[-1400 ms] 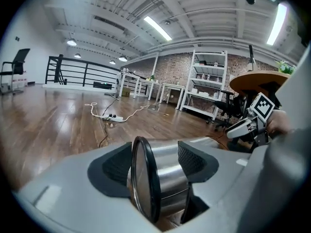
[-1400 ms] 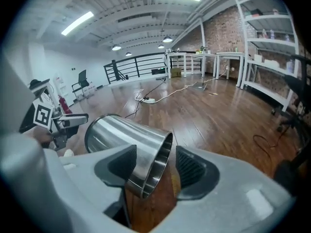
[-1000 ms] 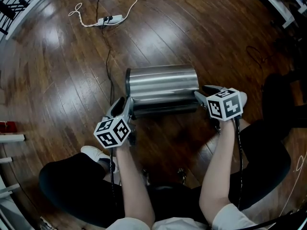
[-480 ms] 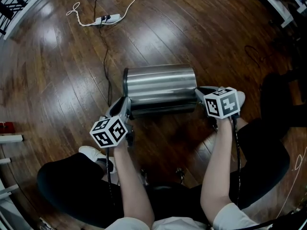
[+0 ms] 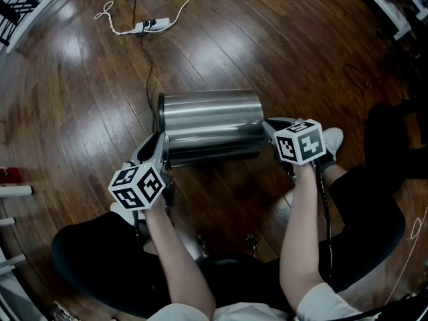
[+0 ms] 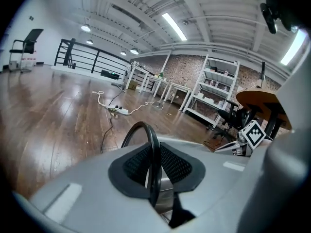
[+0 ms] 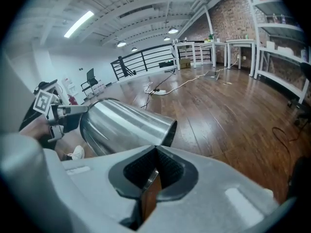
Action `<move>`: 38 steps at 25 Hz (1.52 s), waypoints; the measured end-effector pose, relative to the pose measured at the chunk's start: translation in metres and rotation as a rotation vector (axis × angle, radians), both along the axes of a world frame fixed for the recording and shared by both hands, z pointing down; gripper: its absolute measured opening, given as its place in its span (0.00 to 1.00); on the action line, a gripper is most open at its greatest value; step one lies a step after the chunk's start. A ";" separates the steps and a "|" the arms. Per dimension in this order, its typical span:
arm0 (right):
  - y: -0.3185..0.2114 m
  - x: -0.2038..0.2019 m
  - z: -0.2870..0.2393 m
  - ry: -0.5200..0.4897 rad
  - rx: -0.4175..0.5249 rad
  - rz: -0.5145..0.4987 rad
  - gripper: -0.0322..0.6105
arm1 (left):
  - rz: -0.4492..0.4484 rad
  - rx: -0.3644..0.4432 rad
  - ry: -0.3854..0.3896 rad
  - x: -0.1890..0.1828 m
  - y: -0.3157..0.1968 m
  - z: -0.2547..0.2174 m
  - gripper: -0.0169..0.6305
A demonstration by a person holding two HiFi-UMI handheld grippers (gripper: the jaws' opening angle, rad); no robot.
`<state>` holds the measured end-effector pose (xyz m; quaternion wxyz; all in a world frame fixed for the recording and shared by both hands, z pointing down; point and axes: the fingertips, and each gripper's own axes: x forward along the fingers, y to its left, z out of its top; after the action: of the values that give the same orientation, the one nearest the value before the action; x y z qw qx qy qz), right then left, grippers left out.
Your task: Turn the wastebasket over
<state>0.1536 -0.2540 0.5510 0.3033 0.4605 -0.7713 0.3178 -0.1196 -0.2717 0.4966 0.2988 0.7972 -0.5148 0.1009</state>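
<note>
Head view shows the brushed-steel cylindrical wastebasket (image 5: 210,122) lying on its side on the dark wooden floor (image 5: 281,52), just ahead of our knees; within the last second both tongs, which stood apart at its two ends, have clamped down; the left tongs (image 5: 156,150) now pinch the black rim ring (image 6: 153,149) of the mouth, and the right tongs (image 5: 269,127) pinch the thin steel edge (image 7: 148,188) at the opposite end; the bin has also shifted leftward in the picture along with both hands; we judge the grip made and the turn only just starting, with the bin not yet rotated.
</note>
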 end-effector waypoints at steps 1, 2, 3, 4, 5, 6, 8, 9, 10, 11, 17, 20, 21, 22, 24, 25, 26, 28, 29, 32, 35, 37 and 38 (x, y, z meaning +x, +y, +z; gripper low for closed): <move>-0.001 -0.004 0.002 -0.003 0.002 -0.001 0.03 | 0.008 0.018 -0.024 -0.001 -0.001 -0.010 0.14; -0.001 -0.007 0.004 -0.010 0.003 0.002 0.03 | 0.017 0.036 -0.053 -0.001 -0.002 -0.021 0.14; 0.000 -0.011 0.008 -0.019 0.001 0.004 0.03 | 0.029 0.055 -0.083 0.000 -0.002 -0.032 0.14; 0.001 -0.016 0.013 -0.027 -0.004 0.004 0.03 | 0.041 0.077 -0.110 0.002 -0.002 -0.043 0.14; 0.002 -0.022 0.020 -0.035 -0.014 -0.001 0.03 | 0.054 0.102 -0.133 0.005 -0.002 -0.054 0.14; 0.002 -0.029 0.028 -0.044 -0.027 -0.008 0.03 | 0.071 0.127 -0.158 0.008 -0.003 -0.064 0.14; 0.004 -0.046 0.048 -0.073 -0.051 -0.012 0.03 | 0.118 0.164 -0.240 0.016 -0.005 -0.079 0.14; 0.005 -0.054 0.059 -0.096 -0.059 -0.001 0.03 | 0.149 0.176 -0.294 0.022 -0.006 -0.083 0.14; 0.006 -0.062 0.070 -0.125 -0.065 0.018 0.03 | 0.183 0.187 -0.349 0.028 -0.006 -0.084 0.14; 0.008 -0.070 0.081 -0.160 -0.073 0.040 0.03 | 0.221 0.199 -0.403 0.035 -0.007 -0.084 0.14; 0.030 -0.095 0.152 -0.307 -0.159 0.154 0.03 | 0.482 0.237 -0.644 0.103 0.014 -0.055 0.14; 0.042 -0.090 0.167 -0.371 -0.187 0.233 0.03 | 0.625 0.233 -0.755 0.144 0.037 -0.026 0.14; 0.043 -0.085 0.166 -0.371 -0.183 0.251 0.03 | 0.666 0.223 -0.781 0.152 0.045 -0.013 0.14; 0.042 -0.078 0.164 -0.368 -0.174 0.267 0.03 | 0.694 0.221 -0.810 0.157 0.052 -0.001 0.14; 0.038 -0.059 0.155 -0.367 -0.148 0.305 0.03 | 0.707 0.246 -0.866 0.159 0.058 0.013 0.14; 0.035 -0.048 0.149 -0.366 -0.131 0.327 0.03 | 0.708 0.252 -0.871 0.159 0.057 0.014 0.15; 0.031 -0.038 0.142 -0.363 -0.111 0.346 0.03 | 0.710 0.248 -0.863 0.159 0.056 0.014 0.15; 0.022 -0.022 0.123 -0.357 -0.060 0.368 0.03 | 0.713 0.244 -0.855 0.160 0.055 0.013 0.15; 0.018 -0.018 0.113 -0.356 -0.030 0.368 0.03 | 0.709 0.251 -0.864 0.160 0.055 0.013 0.15; 0.008 -0.018 0.078 -0.370 0.056 0.338 0.03 | 0.691 0.282 -0.875 0.159 0.056 0.013 0.16; 0.006 -0.026 0.038 -0.379 0.141 0.264 0.03 | 0.595 0.299 -0.693 0.158 0.058 -0.007 0.18; 0.011 -0.035 0.009 -0.381 0.200 0.189 0.03 | 0.468 0.329 -0.524 0.147 0.058 -0.036 0.13; 0.013 -0.040 -0.006 -0.376 0.234 0.151 0.03 | 0.408 0.356 -0.465 0.138 0.059 -0.052 0.13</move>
<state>0.1135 -0.2405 0.5448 0.0740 0.4815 -0.8094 0.3280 0.0186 -0.2130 0.4447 0.0038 0.8788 -0.4089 0.2460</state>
